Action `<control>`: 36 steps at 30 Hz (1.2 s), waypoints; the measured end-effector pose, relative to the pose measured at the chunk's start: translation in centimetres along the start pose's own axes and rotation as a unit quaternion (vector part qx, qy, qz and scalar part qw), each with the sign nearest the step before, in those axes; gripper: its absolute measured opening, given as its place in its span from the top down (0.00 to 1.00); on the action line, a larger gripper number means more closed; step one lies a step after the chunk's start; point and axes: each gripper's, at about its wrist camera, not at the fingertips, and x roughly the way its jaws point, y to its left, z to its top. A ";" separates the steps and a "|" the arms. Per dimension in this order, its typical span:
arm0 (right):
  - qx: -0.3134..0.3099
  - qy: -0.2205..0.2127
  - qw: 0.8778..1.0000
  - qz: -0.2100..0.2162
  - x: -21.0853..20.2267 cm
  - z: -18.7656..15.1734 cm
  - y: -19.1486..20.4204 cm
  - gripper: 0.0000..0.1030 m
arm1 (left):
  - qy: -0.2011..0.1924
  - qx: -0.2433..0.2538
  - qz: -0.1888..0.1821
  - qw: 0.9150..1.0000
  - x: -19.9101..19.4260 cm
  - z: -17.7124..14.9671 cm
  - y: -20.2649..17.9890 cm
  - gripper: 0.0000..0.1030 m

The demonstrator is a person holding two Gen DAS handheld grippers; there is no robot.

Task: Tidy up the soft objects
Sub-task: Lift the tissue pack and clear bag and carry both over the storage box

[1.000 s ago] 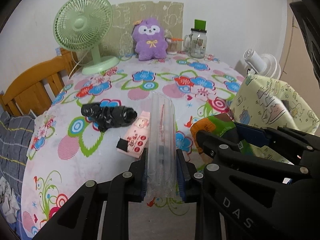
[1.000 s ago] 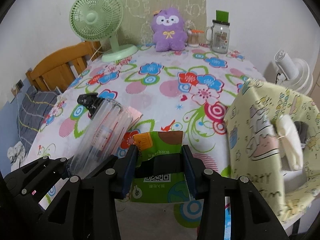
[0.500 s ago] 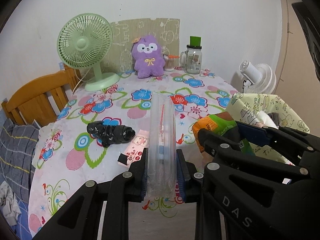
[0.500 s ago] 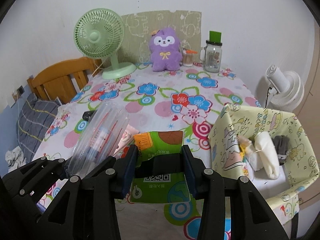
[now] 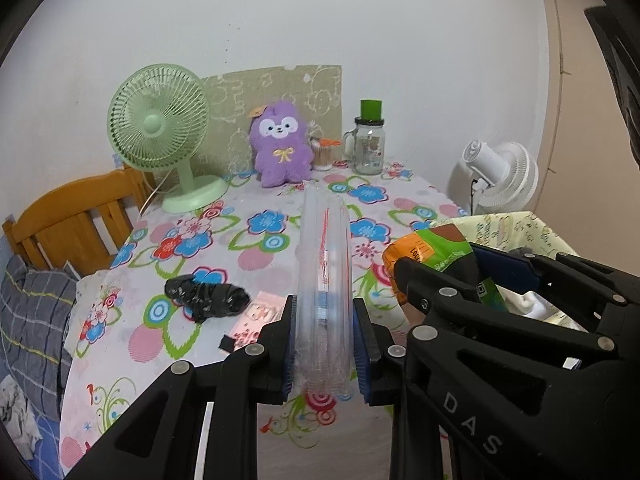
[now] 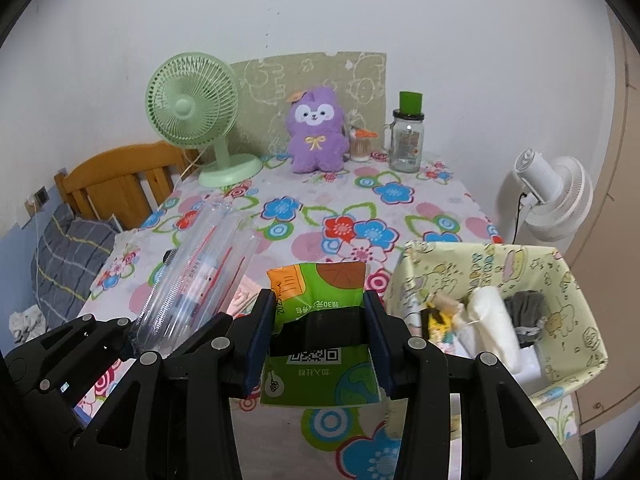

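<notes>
Table [image 6: 436, 216]: covered by a glossy floral cloth; its near and right edges show, and the middle stretch of cloth between the fans lies bare.
Bin [image 6: 568, 280]: soft-sided yellow printed fabric, open-topped, at the table's right near corner; inside lie a white roll [image 6: 494, 322], a grey knit piece [image 6: 526, 312] and a small yellow item.
Back row: green fan [image 6: 192, 114], purple plush [image 6: 316, 136] and a glass jar [image 6: 406, 146] with a green lid, upright along the wall.
Left gripper [image 5: 326, 344]: jaws closed on a clear pouch [image 5: 326, 276], a ribbed clear plastic sleeve with red markings, held above the table's near edge.
Right gripper [image 6: 318, 336]: jaws clamped on a green packet [image 6: 320, 320], crinkled printed foil with a QR code, held above the near edge just left of the bin.
Black bundle [image 5: 206, 298]: wrinkled plastic, lying on the cloth left of the pouch.
Pink packet [image 5: 256, 322]: flat, just beside the bundle.
</notes>
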 end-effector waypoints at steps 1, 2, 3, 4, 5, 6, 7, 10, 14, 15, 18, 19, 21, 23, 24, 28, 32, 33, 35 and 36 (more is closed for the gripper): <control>0.001 -0.002 1.000 -0.001 -0.2 0.1 -0.2 0.54 | -0.002 0.001 -0.003 1.000 -0.1 0.2 -0.3 0.77; 0.002 -0.004 1.000 -0.003 -0.3 0.2 -0.6 0.54 | -0.004 0.003 -0.004 1.000 -0.1 0.3 -0.6 0.77; 0.002 -0.006 1.000 -0.004 -0.5 0.2 -0.8 0.54 | -0.006 0.003 -0.005 1.000 -0.2 0.4 -0.8 0.77; 0.003 -0.009 1.000 -0.006 -0.7 0.3 -1.2 0.54 | -0.008 0.005 -0.007 1.000 -0.2 0.6 -1.1 0.77; 0.004 -0.010 1.000 -0.007 -0.8 0.4 -1.4 0.54 | -0.010 0.006 -0.008 1.000 -0.3 0.8 -1.4 0.77; 0.004 -0.013 1.000 -0.009 -1.0 0.5 -1.7 0.54 | -0.012 0.008 -0.010 1.000 -0.3 1.0 -1.8 0.77; 0.006 -0.015 1.000 -0.011 -1.2 0.6 -2.0 0.54 | -0.014 0.010 -0.011 1.000 -0.4 1.1 -2.1 0.77; 0.009 -0.020 1.000 -0.016 -1.6 0.8 -2.9 0.54 | -0.018 0.016 -0.016 1.000 -0.4 1.5 -3.0 0.77; 0.012 -0.023 0.999 -0.023 -2.0 1.0 -4.2 0.54 | -0.020 0.023 -0.023 0.999 -0.2 1.9 -4.1 0.77; 0.013 -0.023 0.999 -0.025 -2.0 1.0 -4.5 0.54 | -0.020 0.024 -0.024 0.999 -0.1 2.0 -4.3 0.77; 0.015 -0.025 0.999 -0.032 -2.2 1.1 -5.4 0.54 | -0.023 0.029 -0.033 0.999 0.0 2.3 -5.4 0.77; 0.016 -0.026 0.999 -0.035 -2.4 1.1 -5.8 0.54 | -0.024 0.031 -0.036 0.999 0.1 2.5 -5.7 0.77; 0.017 -0.028 0.999 -0.040 -2.5 1.2 -6.5 0.54 | -0.027 0.035 -0.041 0.998 0.1 2.6 -6.4 0.77; 0.021 -0.030 0.998 -0.045 -2.7 1.2 -7.2 0.54 | -0.028 0.040 -0.049 0.998 0.2 2.8 -7.2 0.77; 0.024 -0.030 0.998 -0.047 -2.7 1.3 -7.7 0.54 | -0.028 0.044 -0.053 0.997 0.3 2.9 -7.6 0.77; 0.037 -0.029 0.997 -0.054 -2.6 1.1 -9.4 0.54 | -0.026 0.055 -0.062 0.996 0.8 3.3 -9.0 0.77; 0.045 -0.028 0.997 -0.060 -2.6 1.0 -10.8 0.54 | -0.025 0.063 -0.071 0.995 1.3 3.6 -10.4 0.77; 0.046 -0.028 0.997 -0.061 -2.6 1.0 -11.1 0.54 | -0.024 0.065 -0.075 0.995 1.5 3.6 -10.9 0.76; 0.051 -0.027 0.996 -0.063 -2.5 0.9 -11.9 0.54 | -0.024 0.067 -0.077 0.994 1.7 3.7 -11.4 0.76; 0.053 -0.027 0.996 -0.064 -2.5 0.9 -12.2 0.54 | -0.024 0.069 -0.077 0.994 1.9 3.8 -11.8 0.76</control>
